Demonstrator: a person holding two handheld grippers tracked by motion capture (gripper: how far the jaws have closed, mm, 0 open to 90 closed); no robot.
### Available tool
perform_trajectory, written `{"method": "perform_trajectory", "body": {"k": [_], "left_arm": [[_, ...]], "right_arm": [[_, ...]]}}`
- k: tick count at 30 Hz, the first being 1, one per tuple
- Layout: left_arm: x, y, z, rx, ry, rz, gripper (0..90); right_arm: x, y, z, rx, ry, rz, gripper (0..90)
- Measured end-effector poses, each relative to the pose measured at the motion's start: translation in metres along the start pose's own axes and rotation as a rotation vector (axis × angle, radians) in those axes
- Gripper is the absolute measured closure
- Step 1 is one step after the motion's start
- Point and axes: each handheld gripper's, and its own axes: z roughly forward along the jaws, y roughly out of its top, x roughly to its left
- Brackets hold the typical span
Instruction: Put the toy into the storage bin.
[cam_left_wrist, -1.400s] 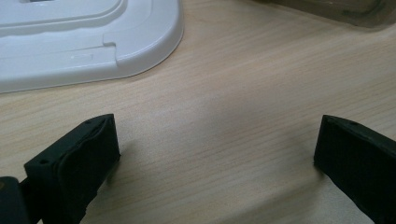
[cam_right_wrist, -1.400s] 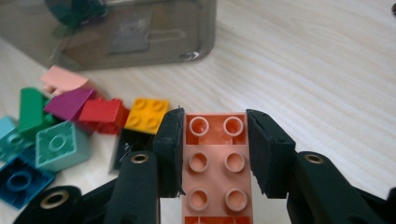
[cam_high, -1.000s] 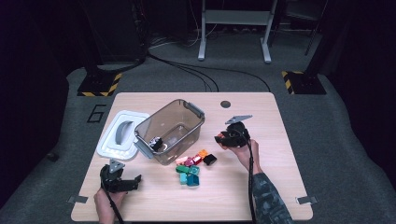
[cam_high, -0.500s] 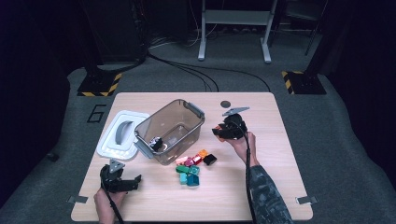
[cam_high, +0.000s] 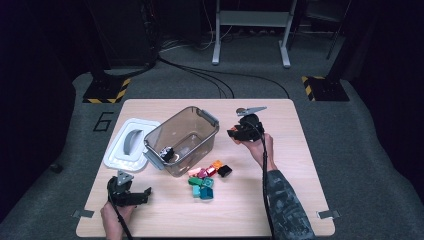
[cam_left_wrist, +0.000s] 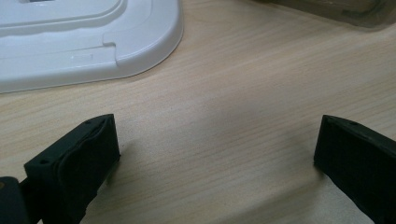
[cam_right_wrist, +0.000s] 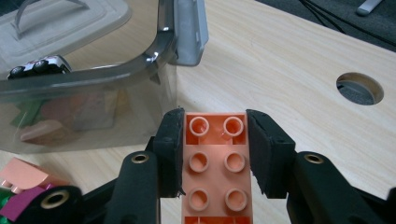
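White plastic comes first: the lid (cam_high: 131, 144) lies flat at the left of the wooden table (cam_high: 300, 165). Just in front of it, near the table's front edge, sits the left gripper (cam_high: 131, 192). Its jaws stand wide open with nothing in them but bare table.

Next comes the clear grey bin (cam_high: 182, 139), touching the lid's right side. A little toy car (cam_high: 166, 153) lies inside it. In front of the bin is a small heap of blocks (cam_high: 206, 181), pink, orange, black and green, all bunched close together.

At the right, beside the bin, a hand holds up the right gripper (cam_high: 239, 131). Its jaws are closed tight on an orange block (cam_right_wrist: 215, 163), one pad on each long side, bumps facing up. The block is in the air, just outside the bin's corner.

This looks like the carrying step: one block is picked and on its way to the bin. Next, the block needs to go over the rim, well past the wall and the latch (cam_right_wrist: 189, 30). Then the jaws must open so it drops inside. More blocks wait after that.
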Motion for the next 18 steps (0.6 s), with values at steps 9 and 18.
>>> {"method": "perform_trajectory", "body": {"k": [9, 18], "left_arm": [[0.0, 0.0, 0.0, -0.001, 0.0, 0.001, 0.0], [0.0, 0.0, 0.0, -0.002, 0.001, 0.0, 0.0]], "right_arm": [[-0.003, 0.011, -0.003, -0.013, -0.009, -0.005, 58.9], [-0.005, 0.015, -0.003, -0.018, -0.01, 0.005, 59.0]]}}
